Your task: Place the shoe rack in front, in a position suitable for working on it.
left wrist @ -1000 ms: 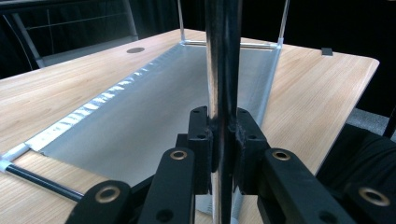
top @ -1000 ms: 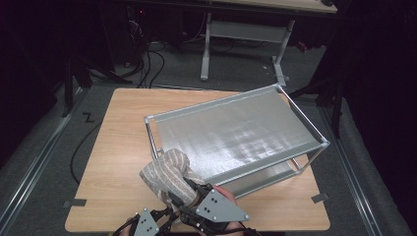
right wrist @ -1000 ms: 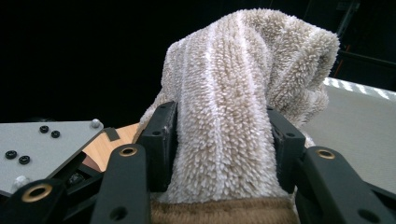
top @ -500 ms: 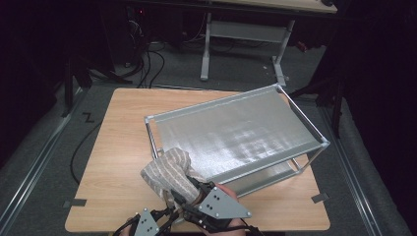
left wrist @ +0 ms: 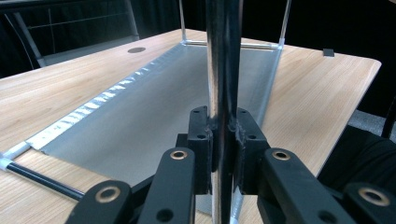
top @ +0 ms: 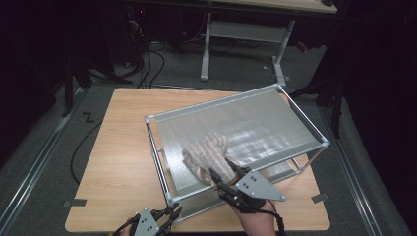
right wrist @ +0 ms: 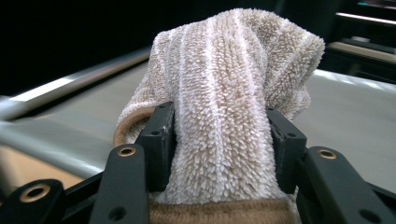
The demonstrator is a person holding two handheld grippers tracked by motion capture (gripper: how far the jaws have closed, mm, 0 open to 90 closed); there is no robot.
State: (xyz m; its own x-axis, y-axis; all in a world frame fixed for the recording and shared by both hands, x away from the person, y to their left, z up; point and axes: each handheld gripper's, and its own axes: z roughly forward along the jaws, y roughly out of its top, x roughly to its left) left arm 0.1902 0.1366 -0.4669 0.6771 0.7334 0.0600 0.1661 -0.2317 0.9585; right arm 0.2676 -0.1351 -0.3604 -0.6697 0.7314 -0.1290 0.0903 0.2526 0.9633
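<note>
Right gripper (top: 227, 181) clamps the striped towel (top: 209, 156), which rests on the rack's (top: 275, 98) top shelf. Left gripper (top: 169, 216), at seven o'clock from the towel, is closed on the rack's corner post (left wrist: 223, 70).

Dark room — grey floor (top: 44, 152), white-legged desk (top: 246, 29) behind.

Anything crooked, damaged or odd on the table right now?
The metal rack sits turned at an angle to the table edges. Otherwise nothing stands out: the left gripper clamps its corner post, and the right gripper holds the striped towel on the top shelf.
</note>
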